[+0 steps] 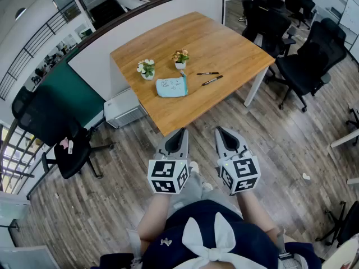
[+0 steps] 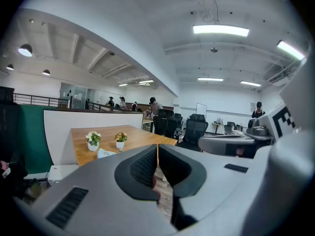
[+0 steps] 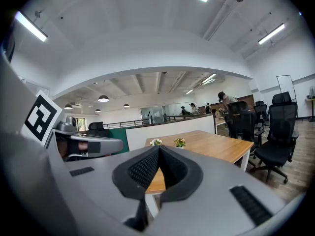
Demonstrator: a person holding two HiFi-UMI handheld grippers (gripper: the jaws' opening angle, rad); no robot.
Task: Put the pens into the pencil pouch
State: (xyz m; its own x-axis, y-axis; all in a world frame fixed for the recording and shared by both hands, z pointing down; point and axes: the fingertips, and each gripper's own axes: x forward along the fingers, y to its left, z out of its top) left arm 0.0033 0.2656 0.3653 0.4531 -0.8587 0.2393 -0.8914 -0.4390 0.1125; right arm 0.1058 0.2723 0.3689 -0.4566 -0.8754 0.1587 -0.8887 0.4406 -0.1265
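My left claw (image 1: 180,132) and right claw (image 1: 220,131) are matt grey plastic with black ribbed pads (image 2: 142,166). Ahead of them the table (image 1: 224,43) is smooth wood with a slight sheen, and the pencil pouch (image 1: 171,87) looks like soft cloth. Beneath them the floor (image 1: 112,206) is grey wood-grain plank.

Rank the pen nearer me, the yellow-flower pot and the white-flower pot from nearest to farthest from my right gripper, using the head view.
1. The nearer pen, on the right part of the table, almost straight ahead of the right gripper.
2. The yellow-flower pot, beyond the pen and further left.
3. The white-flower pot, furthest left of the three.
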